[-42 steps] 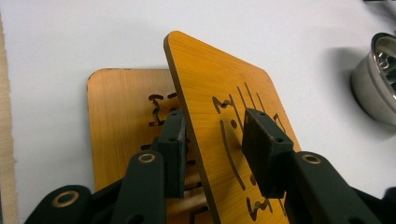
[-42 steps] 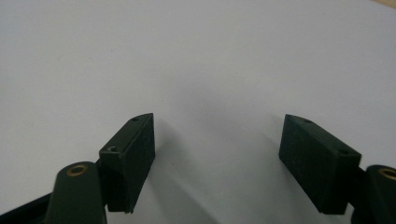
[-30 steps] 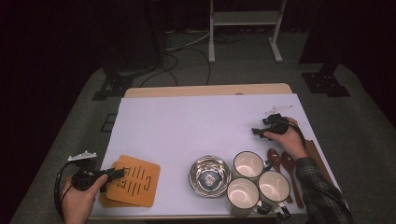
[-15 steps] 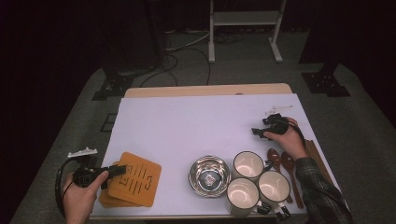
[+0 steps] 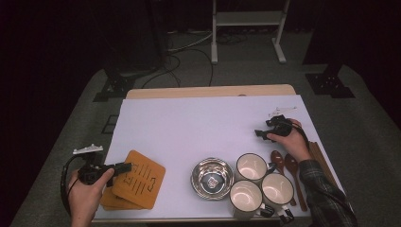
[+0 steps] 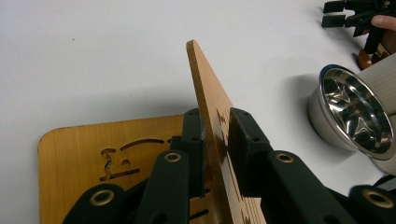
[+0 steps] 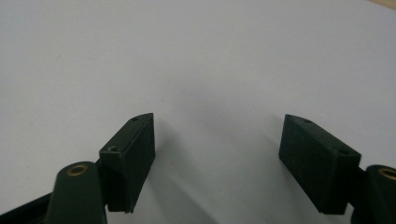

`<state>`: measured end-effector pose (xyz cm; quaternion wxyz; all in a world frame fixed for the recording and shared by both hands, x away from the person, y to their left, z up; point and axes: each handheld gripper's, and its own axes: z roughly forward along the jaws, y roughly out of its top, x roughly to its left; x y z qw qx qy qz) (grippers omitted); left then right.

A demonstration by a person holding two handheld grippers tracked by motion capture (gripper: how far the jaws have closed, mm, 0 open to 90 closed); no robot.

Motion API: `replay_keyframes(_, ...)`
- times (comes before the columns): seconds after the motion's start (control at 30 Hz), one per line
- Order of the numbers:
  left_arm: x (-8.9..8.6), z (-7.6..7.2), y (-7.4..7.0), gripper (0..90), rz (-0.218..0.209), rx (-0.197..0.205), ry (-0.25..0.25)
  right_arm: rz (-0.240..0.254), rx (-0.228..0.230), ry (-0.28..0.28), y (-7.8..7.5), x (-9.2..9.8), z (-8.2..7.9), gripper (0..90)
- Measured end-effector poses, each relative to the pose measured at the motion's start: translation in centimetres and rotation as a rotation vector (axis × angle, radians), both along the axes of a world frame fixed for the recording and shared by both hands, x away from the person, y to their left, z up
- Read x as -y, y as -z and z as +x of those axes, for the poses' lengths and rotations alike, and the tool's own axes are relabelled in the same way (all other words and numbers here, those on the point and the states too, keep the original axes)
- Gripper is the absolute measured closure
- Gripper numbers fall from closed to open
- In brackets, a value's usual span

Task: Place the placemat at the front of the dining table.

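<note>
Wooden coaster (image 5: 140, 178), a rounded square of orange-brown wood with slots cut through it, lies at the near left corner of the white table (image 5: 198, 127) on top of a second coaster (image 5: 109, 198) whose edges stick out beneath it. The left gripper (image 5: 124, 166) reaches in from the left, and its jaws have just been closing with the top coaster's edge between them. The left gripper view gives what the high view cannot: that coaster (image 6: 210, 112) stands tilted up on edge between the two black pads, which sit right against its faces, though one pad may keep a hairline gap. Below it the second coaster (image 6: 93, 149) lies flat, showing its cut-out pattern.

Further right in the high view come a steel bowl (image 5: 212, 177), then three white mugs (image 5: 260, 182) clustered together, and just past them dark wooden spoons (image 5: 288, 172). The bowl's mirrored inside (image 6: 357, 116) shows up close in the left gripper view.

At the right edge, the right gripper (image 5: 261, 134) rests in the person's hand above the mugs. The right gripper view shows its jaws spread wide (image 7: 217, 161) over bare white tabletop, holding nothing.
</note>
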<state>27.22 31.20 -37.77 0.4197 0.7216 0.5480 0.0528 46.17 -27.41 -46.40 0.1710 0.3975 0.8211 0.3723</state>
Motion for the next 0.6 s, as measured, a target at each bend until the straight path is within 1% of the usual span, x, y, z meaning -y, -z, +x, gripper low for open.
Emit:
replay_keyframes(0.13, 0.2, 0.1, -0.2, 77.3, -0.012, 0.005, 0.001, 0.0, 0.0, 0.0, 0.0, 0.0, 0.0, 25.3)
replay_keyframes(0.37, 0.7, 0.2, -0.5, 79.0, -0.012, 0.01, 0.014, 0.0, 0.0, 0.0, 0.0, 0.0, 0.0, 25.3)
replay_keyframes(0.6, 1.4, 0.4, -1.0, 81.4, -0.026, 0.014, 0.03, 0.001, 0.0, 0.0, 0.0, 0.0, 0.0, 25.3)
